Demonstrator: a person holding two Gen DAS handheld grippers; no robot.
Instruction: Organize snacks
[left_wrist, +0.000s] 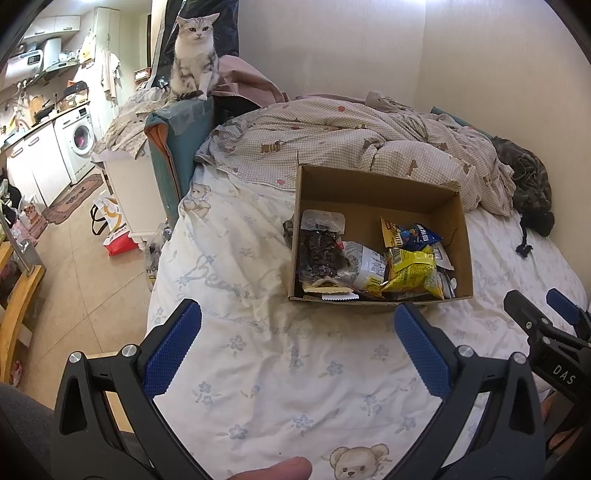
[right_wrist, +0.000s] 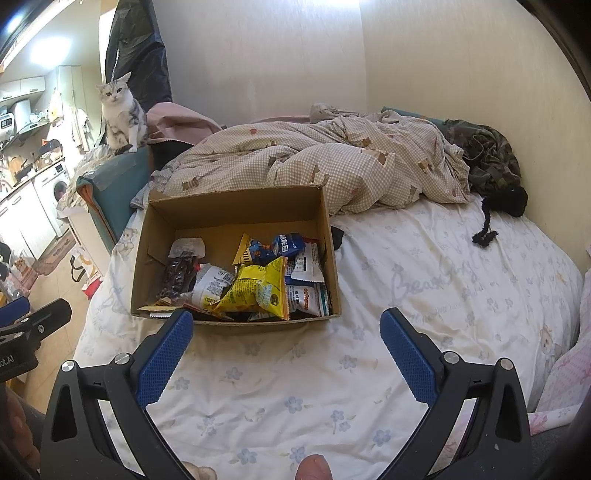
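Observation:
An open cardboard box (left_wrist: 373, 184) stands on the bed and also shows in the right wrist view (right_wrist: 236, 206). Inside lie several snack packets: a yellow bag (left_wrist: 412, 275) (right_wrist: 258, 290), a blue packet (left_wrist: 421, 234) (right_wrist: 286, 245), a dark clear packet (left_wrist: 319, 253) (right_wrist: 179, 273) and white packets (right_wrist: 308, 297). My left gripper (left_wrist: 297, 321) is open and empty, just short of the box's near wall. My right gripper (right_wrist: 286, 325) is open and empty at the box's near wall. The right gripper's fingers (left_wrist: 532, 325) show at the right of the left wrist view.
The box sits on a white flowered bedsheet (left_wrist: 258, 362) (right_wrist: 424, 295). A crumpled checked duvet (left_wrist: 351, 144) (right_wrist: 332, 158) lies behind it, with dark clothing (right_wrist: 487, 158) by the wall. A cat (left_wrist: 194, 59) (right_wrist: 122, 114) sits on a teal piece of furniture at the left. The kitchen floor (left_wrist: 74, 277) lies left.

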